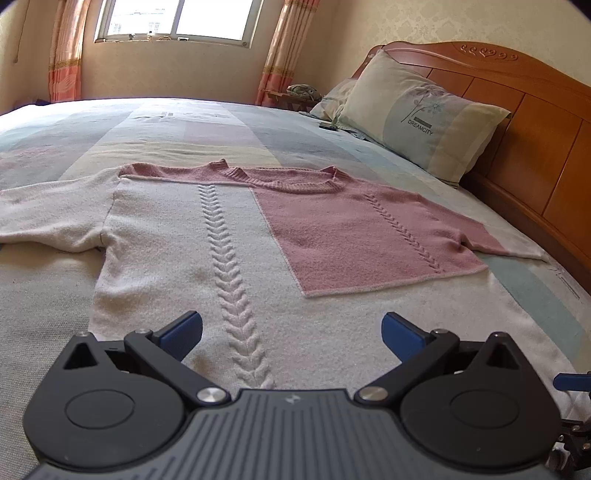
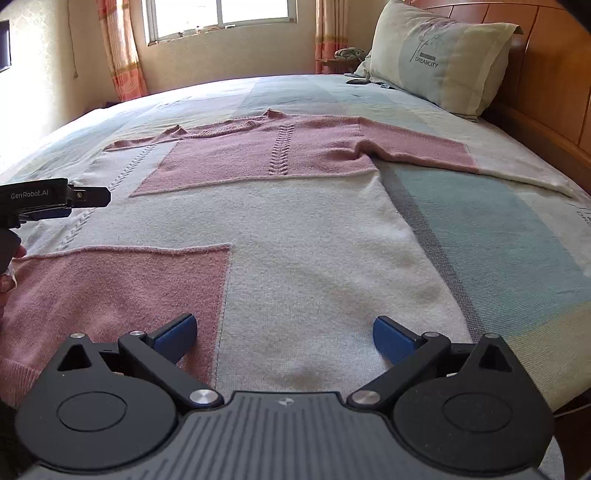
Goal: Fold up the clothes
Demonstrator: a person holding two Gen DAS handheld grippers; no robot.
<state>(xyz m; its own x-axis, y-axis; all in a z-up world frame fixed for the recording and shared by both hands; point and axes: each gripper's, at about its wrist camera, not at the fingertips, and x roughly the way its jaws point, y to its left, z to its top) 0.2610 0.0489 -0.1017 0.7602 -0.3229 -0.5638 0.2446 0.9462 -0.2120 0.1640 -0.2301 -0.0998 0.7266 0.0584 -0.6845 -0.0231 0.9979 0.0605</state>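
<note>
A pink and cream knit sweater lies spread flat on the bed, front up, neck toward the far side and both sleeves stretched out. In the right wrist view the same sweater fills the middle, with a pink block near its hem at the lower left. My left gripper is open just above the sweater's lower part, over the cable-knit stripe, holding nothing. My right gripper is open over the hem area, also holding nothing. The left gripper's body shows at the left edge of the right wrist view.
The bed has a pastel patchwork cover. A pillow leans on the wooden headboard at right. A small dark object lies beside the pillow. A window with curtains is at the far wall. A person's hand shows at left.
</note>
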